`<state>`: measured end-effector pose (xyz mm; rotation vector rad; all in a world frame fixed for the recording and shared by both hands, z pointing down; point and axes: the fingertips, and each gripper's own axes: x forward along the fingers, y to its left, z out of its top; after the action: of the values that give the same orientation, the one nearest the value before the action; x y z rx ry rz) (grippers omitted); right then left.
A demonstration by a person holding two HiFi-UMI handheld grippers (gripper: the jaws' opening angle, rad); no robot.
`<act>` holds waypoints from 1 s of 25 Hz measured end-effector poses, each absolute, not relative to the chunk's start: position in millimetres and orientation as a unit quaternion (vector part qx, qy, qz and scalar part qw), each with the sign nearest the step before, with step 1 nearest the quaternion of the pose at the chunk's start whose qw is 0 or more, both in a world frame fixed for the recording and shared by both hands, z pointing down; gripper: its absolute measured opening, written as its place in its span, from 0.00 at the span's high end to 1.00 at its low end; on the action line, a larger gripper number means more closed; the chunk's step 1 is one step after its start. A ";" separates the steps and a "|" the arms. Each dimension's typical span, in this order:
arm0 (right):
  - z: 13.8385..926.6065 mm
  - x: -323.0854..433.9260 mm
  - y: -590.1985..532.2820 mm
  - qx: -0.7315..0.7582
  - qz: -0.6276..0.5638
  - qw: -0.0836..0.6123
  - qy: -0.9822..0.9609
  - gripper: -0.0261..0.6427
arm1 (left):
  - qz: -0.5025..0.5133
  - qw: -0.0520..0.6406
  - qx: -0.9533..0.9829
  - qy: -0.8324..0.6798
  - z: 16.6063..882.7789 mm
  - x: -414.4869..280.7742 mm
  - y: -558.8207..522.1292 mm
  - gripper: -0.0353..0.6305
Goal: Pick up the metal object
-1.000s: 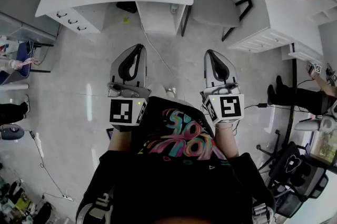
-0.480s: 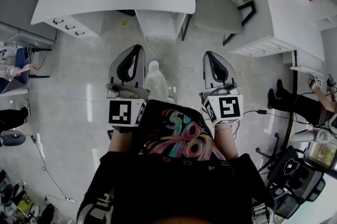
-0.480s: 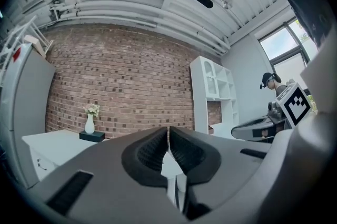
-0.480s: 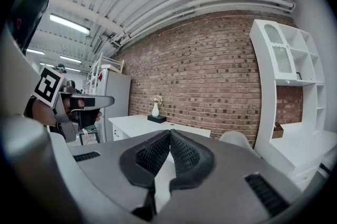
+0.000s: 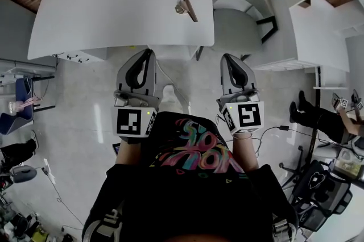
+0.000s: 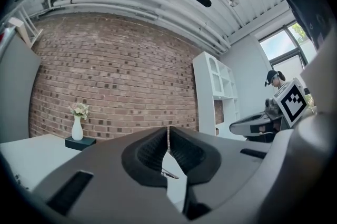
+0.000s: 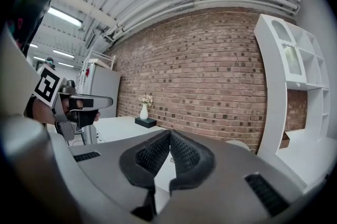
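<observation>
Black T-shirt (image 5: 193, 201), multicolour swirl print on chest. Left hand-held gripper (image 5: 149, 51) and right hand-held gripper (image 5: 226, 57) beside T-shirt: grey shells, black-white marker cubes (image 5: 135, 121).

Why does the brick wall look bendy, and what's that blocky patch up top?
Left gripper view: the wide lens bows the brick wall and darkens the corners; the blocky patch was added afterwards to hide a face. Right gripper view: same bending, the white shelf leans. Head view: the edges of the white desk curve, the floor shows a shiny streak.
</observation>
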<state>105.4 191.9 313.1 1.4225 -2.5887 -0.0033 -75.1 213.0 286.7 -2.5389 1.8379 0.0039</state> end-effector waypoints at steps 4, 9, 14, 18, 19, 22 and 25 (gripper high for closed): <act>316.2 88.2 153.2 0.491 0.005 0.098 -0.866 0.94 | -0.004 -0.002 -0.815 0.580 289.3 -95.7 173.3 0.90; 330.3 69.7 119.6 0.501 0.026 0.134 -0.854 0.94 | -0.013 -0.013 -0.823 0.568 298.8 -112.7 136.4 0.90; 343.3 67.2 101.6 0.515 0.044 0.144 -0.844 0.94 | -0.020 -0.033 -0.829 0.558 312.8 -117.4 117.9 0.90; 350.1 68.2 83.9 0.521 0.054 0.149 -0.839 0.94 | -0.024 -0.043 -0.829 0.557 321.5 -118.9 98.8 0.90; 351.0 68.8 78.2 0.520 0.055 0.149 -0.839 0.94 | -0.025 -0.044 -0.829 0.557 322.8 -118.2 93.2 0.90; 354.5 73.3 57.6 0.515 0.056 0.152 -0.841 0.94 | -0.026 -0.045 -0.827 0.559 325.4 -113.0 73.7 0.90; 356.2 79.3 30.7 0.507 0.054 0.150 -0.847 0.94 | -0.026 -0.044 -0.823 0.566 326.2 -106.4 50.1 0.90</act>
<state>79.3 30.7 356.2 1.4574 -2.4324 0.1542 -106.4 50.1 326.2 -2.6594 1.8300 -0.0834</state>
